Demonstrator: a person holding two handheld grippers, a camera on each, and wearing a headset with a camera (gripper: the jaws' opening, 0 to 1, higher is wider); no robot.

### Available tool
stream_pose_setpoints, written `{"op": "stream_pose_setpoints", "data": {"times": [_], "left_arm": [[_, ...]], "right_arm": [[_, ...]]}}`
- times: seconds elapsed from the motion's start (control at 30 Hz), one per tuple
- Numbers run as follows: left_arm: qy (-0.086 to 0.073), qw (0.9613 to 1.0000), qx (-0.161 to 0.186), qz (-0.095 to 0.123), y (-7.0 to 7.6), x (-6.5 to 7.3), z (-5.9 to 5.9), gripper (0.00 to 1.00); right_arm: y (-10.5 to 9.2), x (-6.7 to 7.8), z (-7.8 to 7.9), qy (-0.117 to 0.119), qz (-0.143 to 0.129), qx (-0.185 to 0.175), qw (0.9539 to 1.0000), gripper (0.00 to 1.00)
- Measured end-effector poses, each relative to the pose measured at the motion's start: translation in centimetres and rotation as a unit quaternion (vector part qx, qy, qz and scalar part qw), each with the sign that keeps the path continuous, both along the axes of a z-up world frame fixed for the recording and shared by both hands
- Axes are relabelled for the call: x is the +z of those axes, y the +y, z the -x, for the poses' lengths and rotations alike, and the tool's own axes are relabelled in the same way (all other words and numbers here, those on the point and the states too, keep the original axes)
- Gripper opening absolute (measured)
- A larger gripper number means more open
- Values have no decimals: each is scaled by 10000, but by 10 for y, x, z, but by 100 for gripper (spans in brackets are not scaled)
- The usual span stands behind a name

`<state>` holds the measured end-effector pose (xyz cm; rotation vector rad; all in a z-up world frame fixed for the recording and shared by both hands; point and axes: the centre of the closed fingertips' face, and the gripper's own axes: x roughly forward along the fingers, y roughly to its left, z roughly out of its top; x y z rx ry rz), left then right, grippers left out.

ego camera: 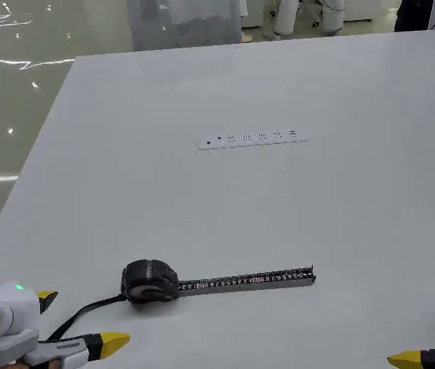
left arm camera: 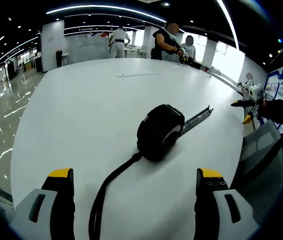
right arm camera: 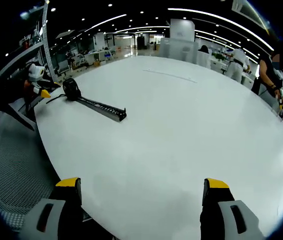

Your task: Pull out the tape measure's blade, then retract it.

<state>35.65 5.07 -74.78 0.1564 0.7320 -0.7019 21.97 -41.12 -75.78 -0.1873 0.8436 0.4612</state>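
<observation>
- Half of the task appears done: the tape measure (ego camera: 150, 281) lies on the table (ego camera: 294, 215) with its blade (ego camera: 248, 280) pulled out flat to the right. Retraction is not yet done.
- Left hand-held gripper (ego camera: 83, 317): jaws spread, holding nothing, near the case and beside its black strap (ego camera: 87, 310).
- Right hand-held gripper (ego camera: 429, 327): jaws spread, holding nothing, well apart from the blade tip.
- A power strip (ego camera: 252, 138) lies farther back, well apart; nothing blocks the approach to the tape measure.

Left gripper (left arm camera: 136, 187) open, empty; tape measure (left arm camera: 160, 131) ahead, blade (left arm camera: 197, 116) extended.
</observation>
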Motion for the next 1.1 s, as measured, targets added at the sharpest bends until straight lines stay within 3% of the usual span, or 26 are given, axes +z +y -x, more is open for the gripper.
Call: {"op": "stream_pose_setpoints", "data": {"times": [0.07, 0.17, 0.23, 0.27, 0.4, 0.5, 0.73, 0.97, 1.07, 1.1], "left_arm": [[43, 10000, 40, -6, 1, 0, -2, 99], [-47, 9999, 119, 11, 1, 3, -7, 99], [-22, 9995, 236, 221, -2, 8, -9, 99], [-101, 9993, 231, 277, -4, 11, -11, 99], [-70, 9995, 146, 259, -12, 10, -11, 99], [-160, 9997, -2, 177, -18, 11, -11, 99], [-132, 9998, -84, 143, -37, 13, -16, 97], [-113, 9996, 20, 251, -59, 14, -26, 95], [-187, 9984, 420, 338, -63, 13, -34, 92], [-146, 9983, 422, 381, -69, 10, -31, 93]], "right_arm": [[1, 0, 0, 16, -28, -15, 10000, 99], [4, 1, 1, 53, -94, -72, 9999, 99], [3, -1, 1, 100, -84, -90, 9999, 99], [4, -1, 1, 100, -95, -99, 9999, 99], [4, 2, -2, 67, -91, -90, 9999, 99], [6, 5, -7, 39, -152, -107, 9998, 99], [15, 9, -22, 40, -56, 183, 9998, 99], [26, 12, -35, 6, 46, 470, 9989, 99], [31, 10, -38, 71, 145, 677, 9976, 99], [32, 8, -40, 96, 223, 783, 9966, 99]]}}
